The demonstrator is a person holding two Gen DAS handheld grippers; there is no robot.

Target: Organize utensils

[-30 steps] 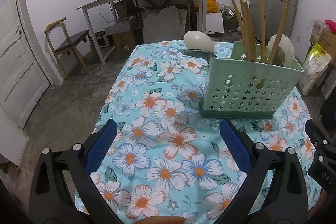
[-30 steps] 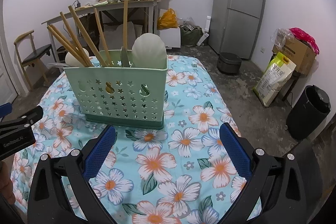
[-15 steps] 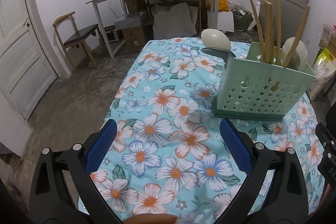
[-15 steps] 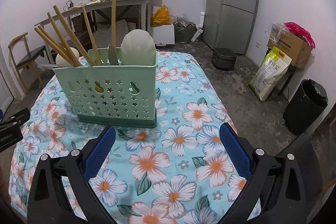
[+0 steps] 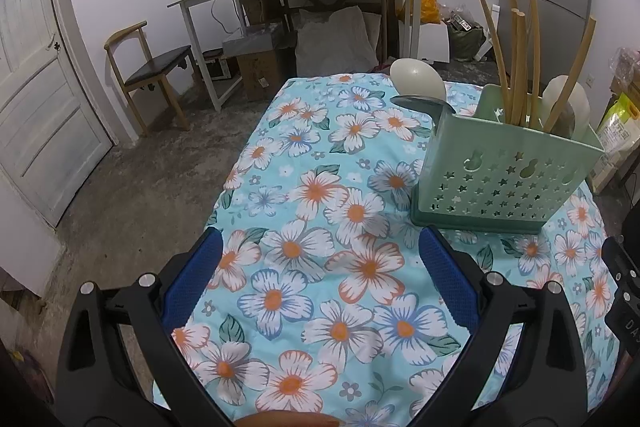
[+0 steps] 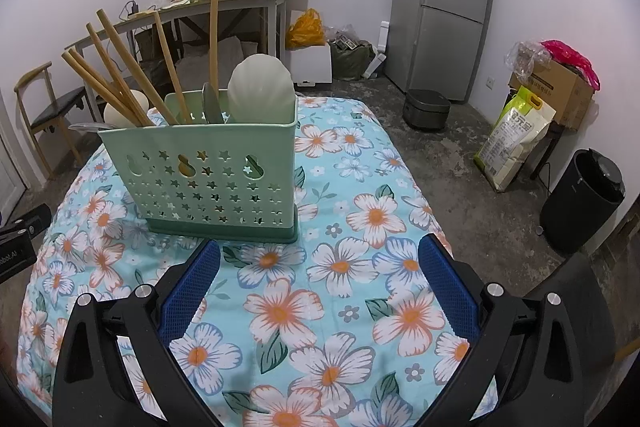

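Your left gripper (image 5: 320, 247) and right gripper (image 6: 319, 257) both hang spread wide and empty over the floral tablecloth (image 5: 320, 267), while the green utensil holder (image 6: 208, 183), bristling with chopsticks (image 6: 120, 71) and spoons (image 6: 260, 91), stands upright at centre left of the right wrist view.

Left view: from the left hand-held gripper (image 5: 320, 259), low over the near desk (image 5: 320, 187) edge, facing the far wall, door side; caddy (image 5: 504, 179) near, to its right.
Right view: from the right hand-held gripper (image 6: 319, 267), low over the desk (image 6: 360, 227), facing the fridge (image 6: 444, 3) corner; caddy (image 6: 208, 179) close ahead, left of centre.
Shared: caddy, flowered cloth, cluttered table at the back wall, chair.
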